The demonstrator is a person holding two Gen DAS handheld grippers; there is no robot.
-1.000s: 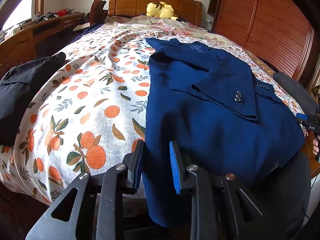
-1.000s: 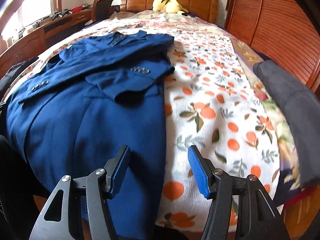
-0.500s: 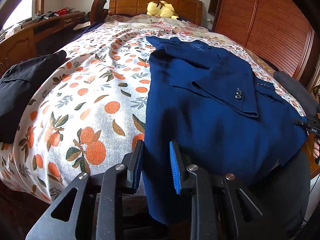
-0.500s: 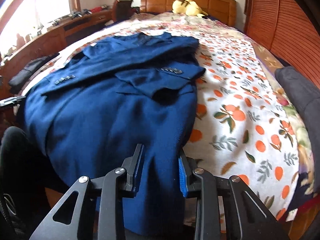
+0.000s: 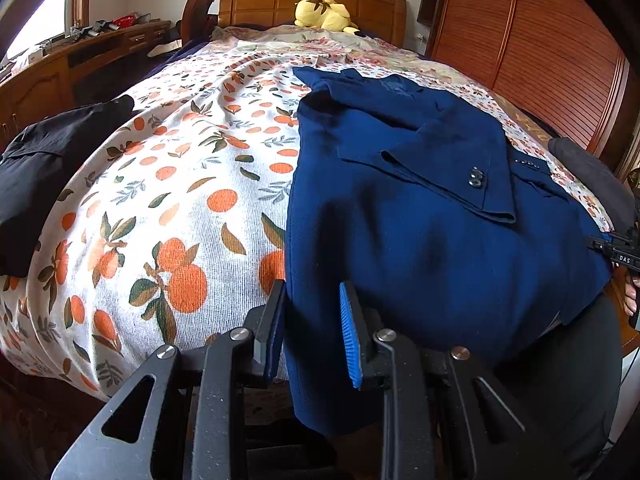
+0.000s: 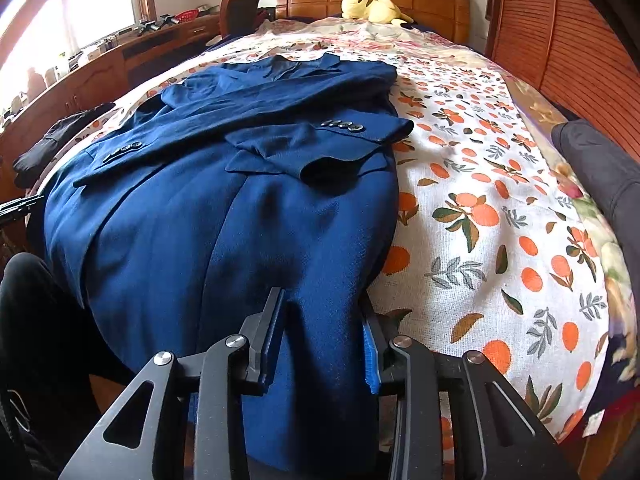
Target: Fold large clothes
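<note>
A navy blue suit jacket [image 5: 420, 208] lies on the bed, collar toward the headboard, both sleeves folded across its front, hem hanging over the foot edge. It also shows in the right wrist view [image 6: 248, 200]. My left gripper [image 5: 312, 332] is closed on the jacket's left hem corner, cloth between its pads. My right gripper [image 6: 324, 344] is closed on the right hem corner, a thick fold of cloth filling the gap. The right gripper's tip also shows at the left wrist view's right edge [image 5: 616, 250].
The bed has an orange-print cover [image 5: 180, 200] and a wooden headboard [image 6: 380, 0]. A black garment [image 5: 44, 164] lies at the left edge, a dark grey one [image 6: 600, 172] at the right. A yellow plush toy [image 5: 324, 14] sits by the headboard. A wardrobe [image 6: 580, 40] flanks the right.
My right gripper moved left onto the jacket's hem and closed on it from wide open. My left gripper stayed closed on its corner, almost still.
</note>
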